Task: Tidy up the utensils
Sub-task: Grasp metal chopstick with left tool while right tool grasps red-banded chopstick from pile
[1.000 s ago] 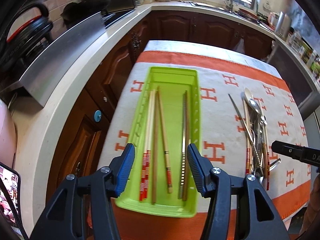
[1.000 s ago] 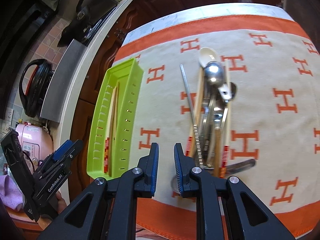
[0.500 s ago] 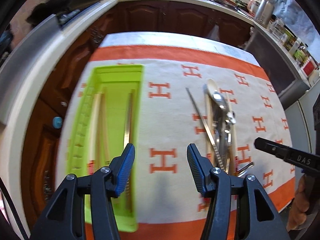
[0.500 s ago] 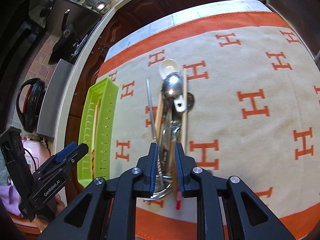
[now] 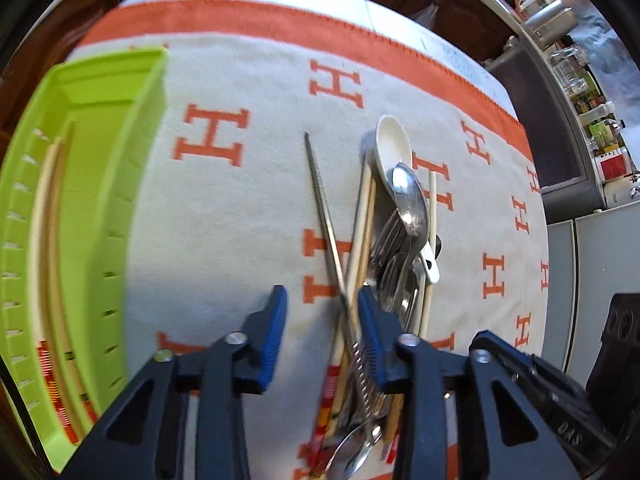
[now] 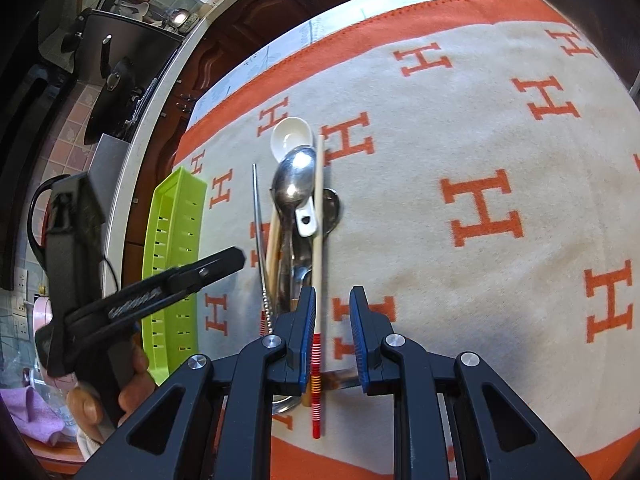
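While poised over the utensil pile (image 5: 396, 248) on the blanket (image 5: 248, 208): left gripper (image 5: 322, 312) partly open, jaws just closing around a metal chopstick (image 5: 324, 216), no squeeze visible; right gripper (image 6: 332, 312) narrowly parted, striped chopstick (image 6: 318, 240) against its left pad, unclamped. Green tray (image 5: 132, 184) off left.

Cloth pattern: big orange letter "H", over and over, across the cream blanket (image 5: 248, 216) with its orange border; it reads just as clear in the right wrist view.
Right gripper body: raised letters on the black plastic at the lower right of the left wrist view, something like "DAS" on the right gripper (image 6: 332, 334) housing, seen upside down and hard to make out.
Left gripper body: a line of embossed lettering along the black arm of the left gripper (image 5: 320, 334) in the right wrist view, too blurred to read.
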A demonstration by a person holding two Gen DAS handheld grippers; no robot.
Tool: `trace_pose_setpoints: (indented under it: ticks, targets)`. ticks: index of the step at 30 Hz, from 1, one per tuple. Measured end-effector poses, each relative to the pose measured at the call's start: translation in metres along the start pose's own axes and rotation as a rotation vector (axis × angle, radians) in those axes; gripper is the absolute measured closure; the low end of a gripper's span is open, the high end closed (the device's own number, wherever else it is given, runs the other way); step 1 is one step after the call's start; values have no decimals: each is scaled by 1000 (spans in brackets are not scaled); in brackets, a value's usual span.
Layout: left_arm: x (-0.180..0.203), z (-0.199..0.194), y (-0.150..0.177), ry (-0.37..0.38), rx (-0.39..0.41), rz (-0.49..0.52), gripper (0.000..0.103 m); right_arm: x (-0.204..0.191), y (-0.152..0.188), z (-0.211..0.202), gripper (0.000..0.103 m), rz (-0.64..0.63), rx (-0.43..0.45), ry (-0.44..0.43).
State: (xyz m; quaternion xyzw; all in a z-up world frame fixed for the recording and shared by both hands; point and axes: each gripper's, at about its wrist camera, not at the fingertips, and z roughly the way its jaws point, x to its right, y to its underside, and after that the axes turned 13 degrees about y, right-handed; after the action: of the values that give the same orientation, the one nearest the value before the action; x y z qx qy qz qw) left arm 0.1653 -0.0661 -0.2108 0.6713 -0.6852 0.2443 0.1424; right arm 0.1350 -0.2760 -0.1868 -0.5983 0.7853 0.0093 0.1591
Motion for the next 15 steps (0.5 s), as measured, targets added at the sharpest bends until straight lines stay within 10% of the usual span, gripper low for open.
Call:
trace_pose_setpoints:
  ticks: [15]
  targets:
    - [-21, 6, -2, 49, -12, -105, 97, 5, -1, 12, 85, -7, -24, -18]
